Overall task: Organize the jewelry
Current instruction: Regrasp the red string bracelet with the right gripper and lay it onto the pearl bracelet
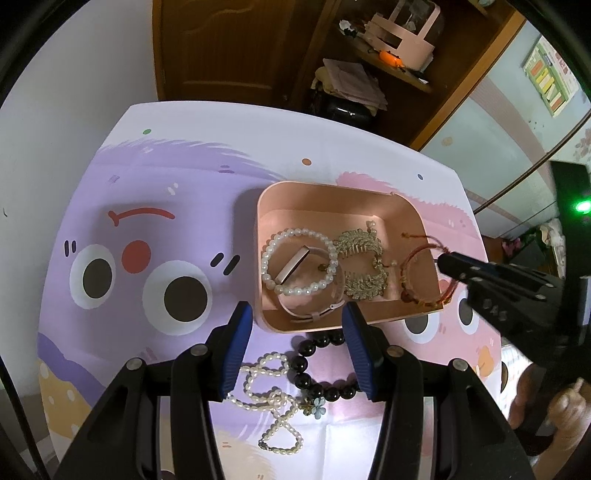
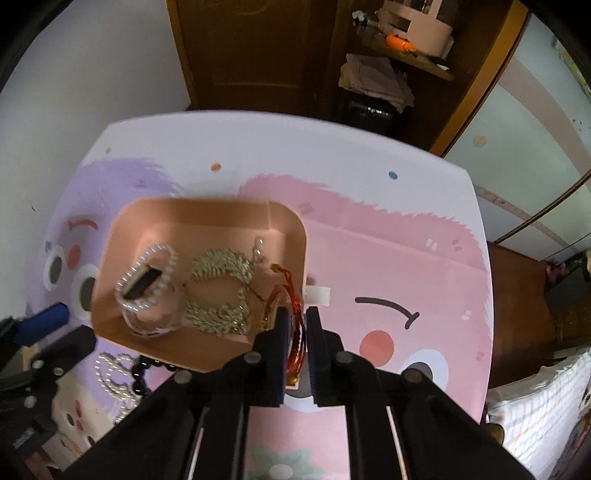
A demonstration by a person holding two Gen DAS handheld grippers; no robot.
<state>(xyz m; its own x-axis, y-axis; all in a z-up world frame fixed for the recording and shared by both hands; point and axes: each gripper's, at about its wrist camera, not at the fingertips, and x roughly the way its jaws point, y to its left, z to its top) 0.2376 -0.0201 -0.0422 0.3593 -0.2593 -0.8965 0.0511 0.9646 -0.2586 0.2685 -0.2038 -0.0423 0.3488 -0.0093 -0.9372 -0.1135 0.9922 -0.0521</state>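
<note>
Right gripper (image 2: 296,332) nearly closed on red bracelet (image 2: 295,334) at tray (image 2: 207,218) rim — lower fully inside before release. Left gripper (image 1: 297,350) wide open, empty — over black beads (image 1: 317,373).

You have a table (image 1: 177,122) under a cartoon mat (image 1: 155,192) printed with purple and pink faces with big round eyes. Behind it, you see a white wall (image 1: 74,92) on the left and a brown wooden door (image 1: 221,48) in the middle. To the right of the door, a wooden shelf (image 1: 402,74) carries a pink caddy (image 1: 406,33) with something orange (image 1: 389,57) just in front of it. Below the shelf, folded cloth (image 1: 354,83) lies on a dark container (image 1: 343,109). Further right you have pale sliding panels (image 1: 491,125), one bearing a poster (image 1: 552,79). In the right wrist view, a white patterned cloth (image 2: 535,406) sits at the right edge.
</note>
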